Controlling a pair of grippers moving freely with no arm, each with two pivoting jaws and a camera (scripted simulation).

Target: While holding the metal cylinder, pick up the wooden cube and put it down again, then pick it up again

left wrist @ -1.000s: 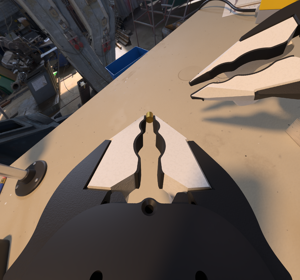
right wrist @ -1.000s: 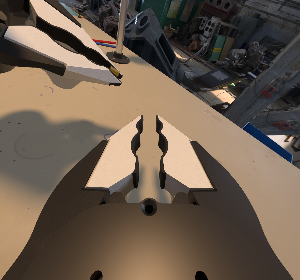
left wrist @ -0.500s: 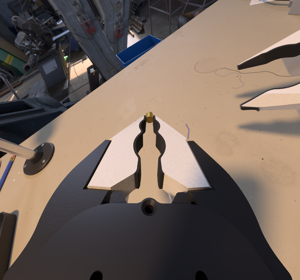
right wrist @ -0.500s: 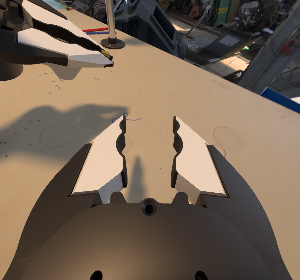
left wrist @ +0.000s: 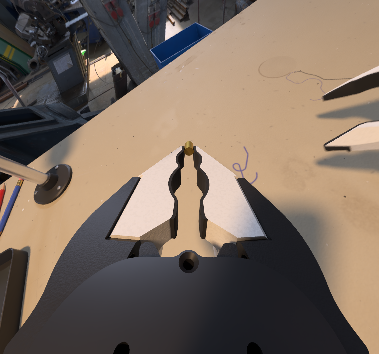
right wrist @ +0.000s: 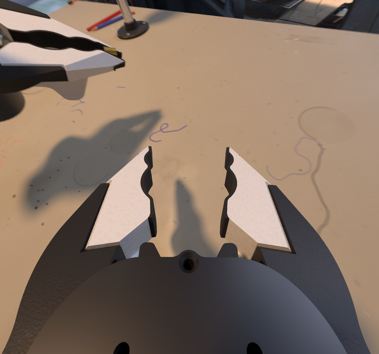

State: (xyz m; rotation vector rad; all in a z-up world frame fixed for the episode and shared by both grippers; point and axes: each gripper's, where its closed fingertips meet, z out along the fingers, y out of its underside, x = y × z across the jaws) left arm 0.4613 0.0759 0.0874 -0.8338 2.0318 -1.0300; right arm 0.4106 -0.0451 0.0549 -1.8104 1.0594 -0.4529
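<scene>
My left gripper (left wrist: 188, 149) is shut on a small brass-coloured metal cylinder (left wrist: 188, 151), pinched at its fingertips above the tan table (left wrist: 205, 108). It also shows in the right wrist view (right wrist: 118, 57) at the upper left, with the cylinder (right wrist: 110, 50) at its tip. My right gripper (right wrist: 188, 149) is open and empty, held over the table. Its fingertips (left wrist: 336, 147) show at the right edge of the left wrist view. No wooden cube is in view.
A metal pole on a round black base (left wrist: 52, 183) (right wrist: 132, 29) stands on the table, with red and blue pencils (right wrist: 104, 21) beside it. A dark tray edge (left wrist: 10, 282) is at lower left. A blue bin (left wrist: 180, 42) sits beyond the table edge. Pen scribbles mark the tabletop.
My right gripper has opened wide and tilted down toward the table. My left gripper has kept its grip on the cylinder while drifting away from the right one.
</scene>
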